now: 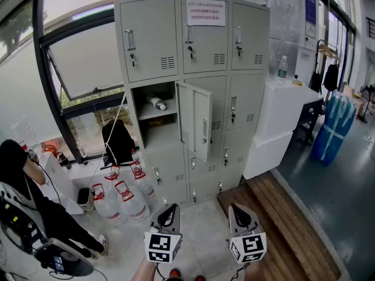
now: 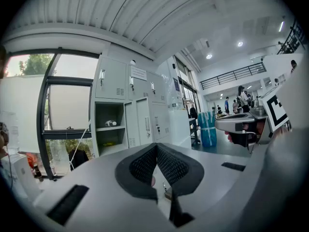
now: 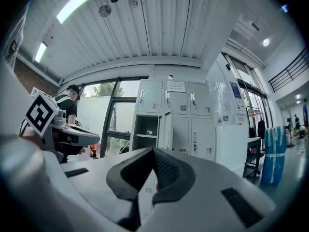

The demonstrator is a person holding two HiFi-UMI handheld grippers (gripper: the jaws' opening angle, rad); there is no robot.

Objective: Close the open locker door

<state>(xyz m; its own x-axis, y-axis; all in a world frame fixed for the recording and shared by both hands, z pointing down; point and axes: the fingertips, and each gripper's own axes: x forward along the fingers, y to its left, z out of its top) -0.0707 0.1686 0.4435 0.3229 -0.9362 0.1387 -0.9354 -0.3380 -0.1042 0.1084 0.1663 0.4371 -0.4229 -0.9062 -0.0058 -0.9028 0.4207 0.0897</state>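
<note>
Well in front of the locker cabinet (image 1: 151, 40), the left gripper (image 1: 167, 211) hung with jaws closed on nothing. The open locker door (image 1: 196, 119) stood swung out from the cabinet's second-row left compartment. The right gripper (image 1: 240, 211), equally far from the cabinet, was closed and empty.

Only a white notice (image 1: 205, 12) on the upper middle locker door (image 1: 205, 48); red print too small to read.

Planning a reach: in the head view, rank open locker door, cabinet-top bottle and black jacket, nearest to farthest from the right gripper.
1. Open locker door, ahead, slightly left.
2. Bottle, behind it, to the right.
3. Black jacket, far right back.
</note>
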